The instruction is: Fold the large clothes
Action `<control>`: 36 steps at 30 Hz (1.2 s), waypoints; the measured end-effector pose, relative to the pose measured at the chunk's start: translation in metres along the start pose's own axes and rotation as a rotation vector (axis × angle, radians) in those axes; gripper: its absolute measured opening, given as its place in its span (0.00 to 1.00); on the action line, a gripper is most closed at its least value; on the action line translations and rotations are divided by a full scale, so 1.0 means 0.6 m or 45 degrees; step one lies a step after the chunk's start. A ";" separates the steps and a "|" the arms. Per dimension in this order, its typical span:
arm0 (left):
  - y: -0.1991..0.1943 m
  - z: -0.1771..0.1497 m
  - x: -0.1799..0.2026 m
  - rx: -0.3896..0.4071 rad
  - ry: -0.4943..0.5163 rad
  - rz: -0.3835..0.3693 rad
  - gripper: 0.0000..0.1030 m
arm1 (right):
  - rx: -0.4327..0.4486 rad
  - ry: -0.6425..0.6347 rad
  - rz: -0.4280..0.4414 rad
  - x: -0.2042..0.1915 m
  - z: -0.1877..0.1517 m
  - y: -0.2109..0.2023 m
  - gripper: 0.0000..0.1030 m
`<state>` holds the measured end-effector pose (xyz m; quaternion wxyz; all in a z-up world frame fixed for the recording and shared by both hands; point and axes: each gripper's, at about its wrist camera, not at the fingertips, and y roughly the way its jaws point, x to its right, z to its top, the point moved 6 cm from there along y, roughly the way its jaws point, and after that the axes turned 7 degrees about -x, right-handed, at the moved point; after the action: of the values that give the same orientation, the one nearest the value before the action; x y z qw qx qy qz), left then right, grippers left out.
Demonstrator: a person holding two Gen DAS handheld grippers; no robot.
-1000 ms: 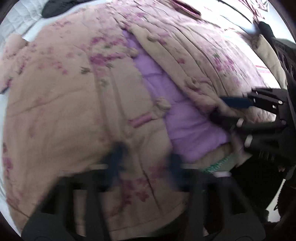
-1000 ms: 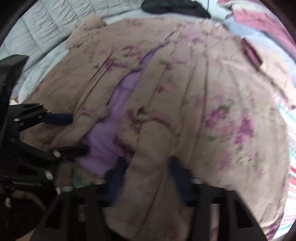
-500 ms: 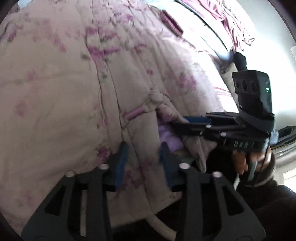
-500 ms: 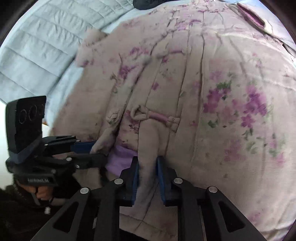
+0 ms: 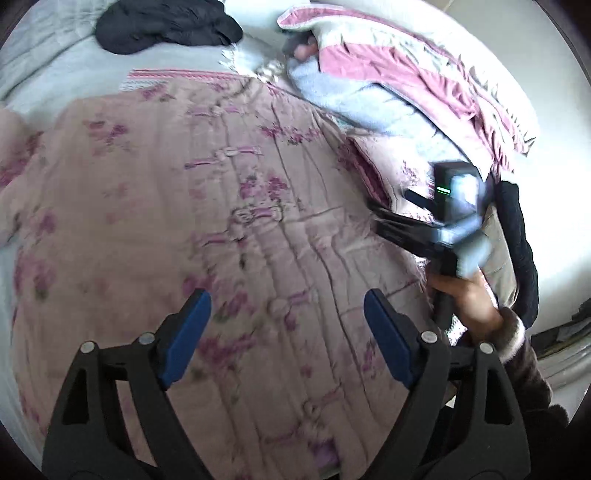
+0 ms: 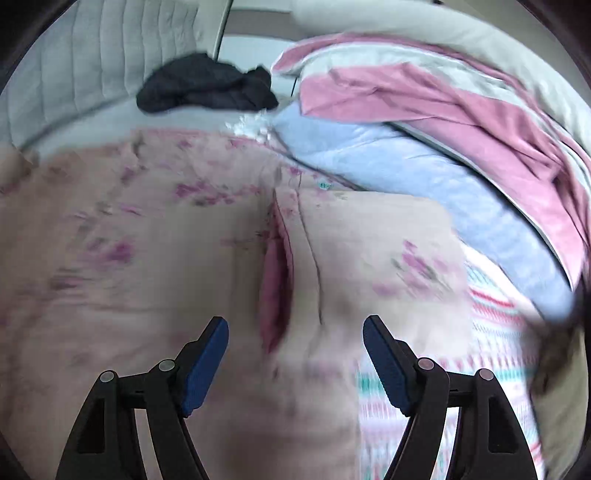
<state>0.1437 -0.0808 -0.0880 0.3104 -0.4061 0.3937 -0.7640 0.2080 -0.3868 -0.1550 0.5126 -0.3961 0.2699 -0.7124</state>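
A large quilted pink-beige floral coat [image 5: 207, 229] lies spread flat on the bed, its front closed with knot fastenings down the middle. My left gripper [image 5: 286, 306] hovers above the coat's lower front, its jaws opening wide with nothing between them. In the right wrist view the same coat [image 6: 147, 280] shows blurred, with its pink-lined sleeve opening [image 6: 275, 291] just ahead. My right gripper [image 6: 295, 334] hangs above that spot, jaws opening, nothing held. The right gripper [image 5: 417, 225] also appears at the coat's right edge, held by a hand [image 5: 465, 295].
A dark garment [image 5: 166, 24] lies at the far side of the pale bed cover [image 5: 44, 74]. A heap of pink, white and light blue bedding [image 5: 399, 81] is piled at the back right. A striped patterned cloth [image 6: 495, 354] lies under the coat's right side.
Both grippers let go of the coat's front flaps and opened wide. The purple lining is now covered and the coat lies closed. Both grippers drew back, and the right one swung right.
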 end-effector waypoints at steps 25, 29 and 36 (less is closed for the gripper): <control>0.420 0.293 0.241 0.026 0.447 0.031 0.68 | -0.257 0.541 -0.853 0.775 -0.094 0.068 0.03; 0.376 0.300 0.246 0.045 0.407 -0.064 0.68 | -0.315 0.608 -0.978 0.802 -0.180 0.080 0.01; 0.409 0.274 0.267 0.035 0.494 0.088 0.73 | -0.049 0.671 -0.677 0.747 -0.160 0.002 0.16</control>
<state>0.2476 -0.3873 -0.1779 0.2604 -0.2330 0.4494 -0.8221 0.0560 -0.8124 -0.0789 0.2151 -0.2650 0.2935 -0.8929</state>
